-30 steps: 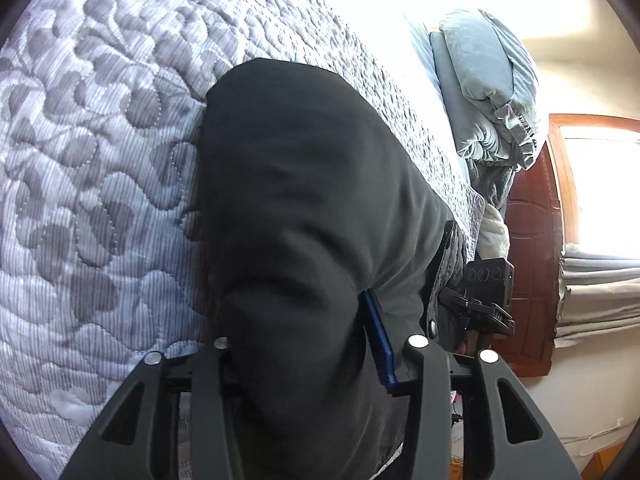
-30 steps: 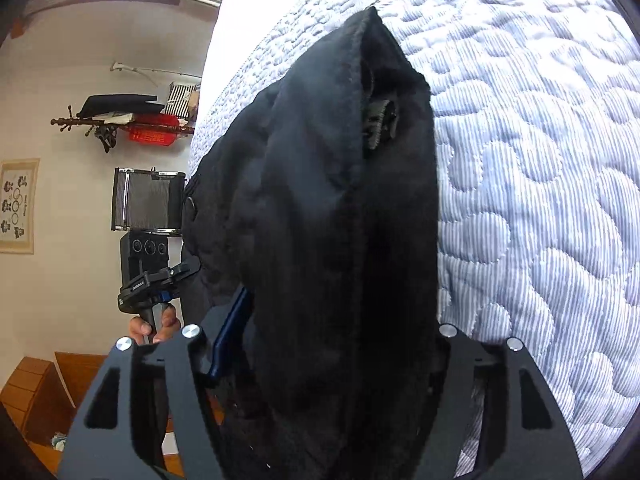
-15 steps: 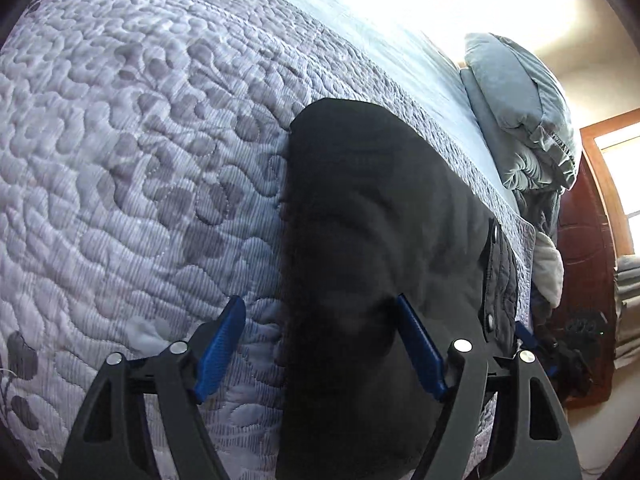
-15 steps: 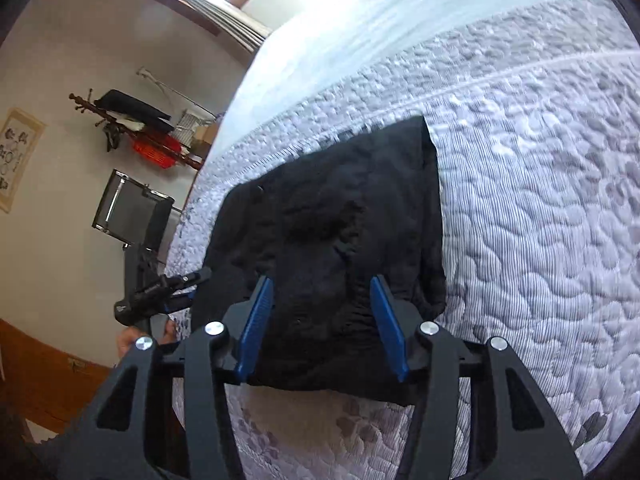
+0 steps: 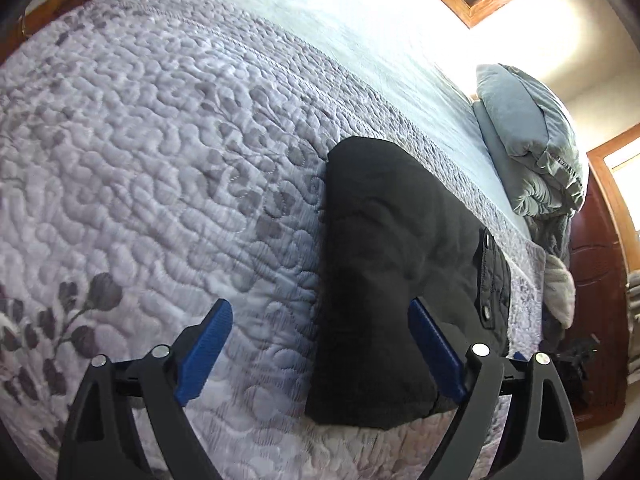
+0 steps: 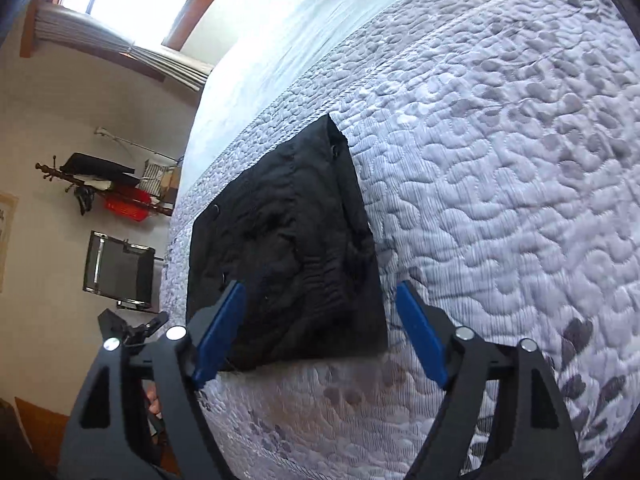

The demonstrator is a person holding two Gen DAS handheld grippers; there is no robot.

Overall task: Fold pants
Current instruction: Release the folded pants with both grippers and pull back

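Left wrist view shows the bed [image 5: 160, 160] filling most of the frame, covered by a pale quilted spread with a grey leaf pattern, and the same bed [image 6: 500, 160] fills the right wrist view. On it lie the pants [image 5: 384, 264], black and folded into a compact rectangular bundle near the bed's edge, with a buttoned band along one side; the right wrist view shows the pants [image 6: 288, 256] as a flat wrinkled block resting on the spread. A folded grey-blue blanket [image 5: 532, 140] sits farther up the bed, apart from the pants. The left gripper [image 5: 320, 344] is spread wide with nothing between its blue pads, one pad over the bare spread and the other over the bundle. The right gripper [image 6: 320, 332] is likewise spread wide and holds nothing, hovering over the near end of the pants.
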